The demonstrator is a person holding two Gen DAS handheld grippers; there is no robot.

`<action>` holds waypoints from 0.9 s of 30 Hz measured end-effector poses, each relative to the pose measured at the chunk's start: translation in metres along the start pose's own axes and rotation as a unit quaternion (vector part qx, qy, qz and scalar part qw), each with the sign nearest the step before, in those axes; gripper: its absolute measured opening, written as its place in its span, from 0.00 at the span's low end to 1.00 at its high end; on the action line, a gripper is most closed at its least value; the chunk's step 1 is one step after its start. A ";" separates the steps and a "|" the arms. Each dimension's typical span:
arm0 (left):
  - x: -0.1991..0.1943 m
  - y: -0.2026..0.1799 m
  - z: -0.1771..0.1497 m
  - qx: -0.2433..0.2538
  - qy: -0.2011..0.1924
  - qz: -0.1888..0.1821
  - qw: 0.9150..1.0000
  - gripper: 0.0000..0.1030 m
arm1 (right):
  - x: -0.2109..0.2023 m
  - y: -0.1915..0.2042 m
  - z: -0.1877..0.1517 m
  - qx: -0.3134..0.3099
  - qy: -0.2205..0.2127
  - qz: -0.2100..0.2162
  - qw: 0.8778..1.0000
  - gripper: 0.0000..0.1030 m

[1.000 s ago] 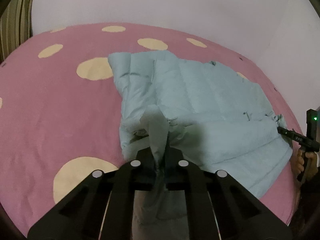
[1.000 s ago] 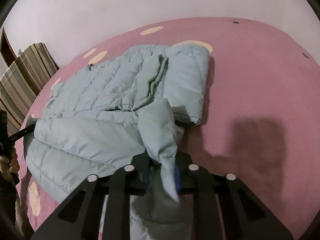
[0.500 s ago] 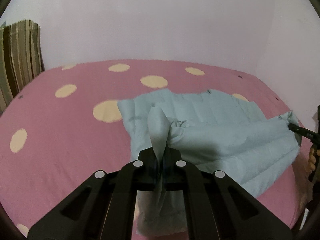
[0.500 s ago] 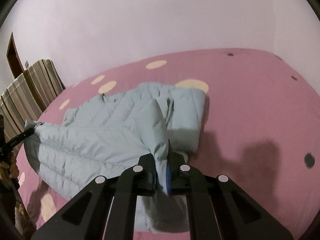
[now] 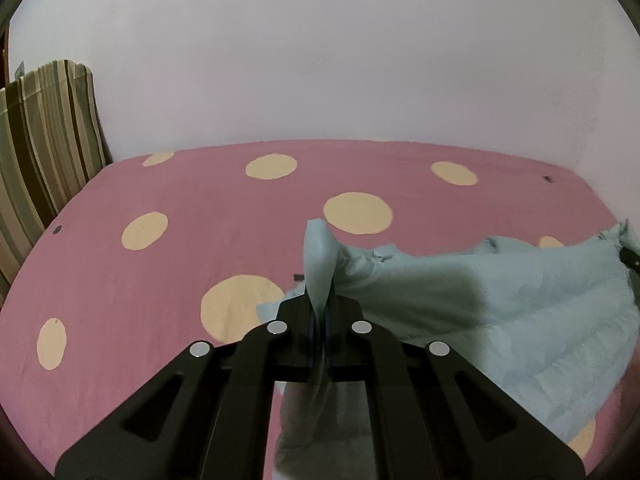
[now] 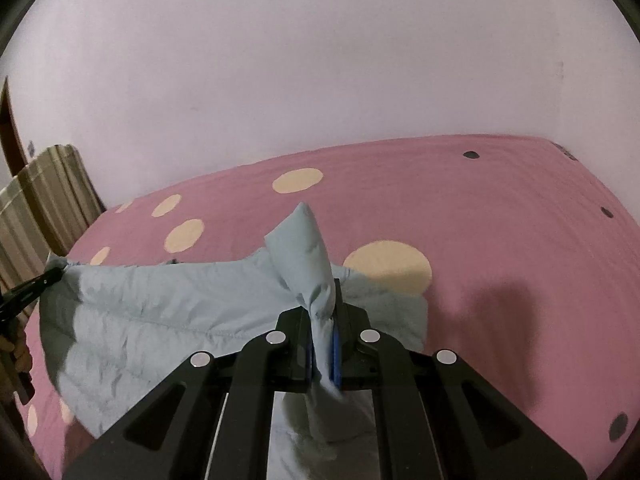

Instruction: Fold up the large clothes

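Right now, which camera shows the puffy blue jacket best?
The right wrist view: the puffy blue jacket spreads wide there, stretched between the right gripper and the left gripper, quilted seams showing. In the left wrist view the jacket is blurrier and runs off the right edge.

A bed (image 5: 160, 264) carries a pink sheet with cream dots; small dark spots mark it. A pale blue quilted jacket (image 6: 160, 320) hangs above it.
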State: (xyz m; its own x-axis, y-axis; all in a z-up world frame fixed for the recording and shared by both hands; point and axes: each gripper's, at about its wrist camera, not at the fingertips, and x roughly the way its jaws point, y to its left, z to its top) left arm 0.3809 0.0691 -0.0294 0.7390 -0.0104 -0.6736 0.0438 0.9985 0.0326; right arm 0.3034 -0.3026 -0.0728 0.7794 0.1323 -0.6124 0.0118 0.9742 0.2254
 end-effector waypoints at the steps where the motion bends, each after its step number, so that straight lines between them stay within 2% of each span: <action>1: 0.008 0.000 0.002 -0.001 0.003 0.005 1.000 0.03 | 0.009 0.000 0.003 0.001 0.003 -0.003 1.000 0.06; 6: 0.067 -0.006 0.012 -0.002 0.035 0.035 0.999 0.03 | 0.061 -0.003 0.016 0.009 0.030 -0.016 0.999 0.06; 14: 0.139 -0.005 -0.004 -0.007 0.094 0.066 0.993 0.03 | 0.126 -0.011 0.006 0.017 0.085 -0.038 0.995 0.06; 20: 0.162 -0.007 -0.021 -0.003 0.107 0.071 0.992 0.03 | 0.150 -0.021 -0.015 0.027 0.112 -0.044 0.992 0.06; 27: 0.176 -0.009 -0.029 -0.010 0.098 0.079 0.992 0.04 | 0.158 -0.022 -0.027 0.028 0.099 -0.043 0.994 0.06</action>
State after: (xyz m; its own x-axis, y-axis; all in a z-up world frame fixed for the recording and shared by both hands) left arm 0.4910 0.0597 -0.1697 0.5901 0.1558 -0.7922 -0.0773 0.9876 0.1367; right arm 0.4095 -0.2986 -0.1951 0.6361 0.0874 -0.7666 0.1125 0.9724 0.2042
